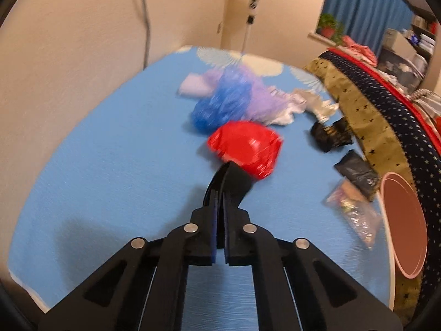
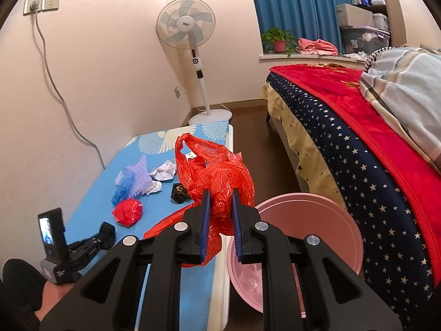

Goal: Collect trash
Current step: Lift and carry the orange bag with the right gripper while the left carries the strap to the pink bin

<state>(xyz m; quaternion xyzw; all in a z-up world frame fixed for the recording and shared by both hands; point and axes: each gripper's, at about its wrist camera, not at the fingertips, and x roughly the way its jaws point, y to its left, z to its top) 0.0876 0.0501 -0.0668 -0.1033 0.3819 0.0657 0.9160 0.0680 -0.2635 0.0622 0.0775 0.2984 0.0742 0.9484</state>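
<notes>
- Left wrist view only: left tool (image 1: 224, 169) pressed together, tips touching the red wad (image 1: 245, 146) on the blue counter (image 1: 110, 165).
- Right wrist view only: right tool (image 2: 220, 193) pinching a red bag (image 2: 217, 173); pink bin (image 2: 311, 220) just right of it.

Crumpled red plastic wad (image 1: 245, 149) lies on blue mat w/ blue (image 1: 220, 107) & lilac foam nets (image 1: 259, 99), white paper (image 2: 163, 170), black scraps (image 1: 329, 135). Big red bag (image 2: 217, 182) hangs bunched, handles up. Pink bin (image 2: 297, 245) stands beside mat.
</notes>
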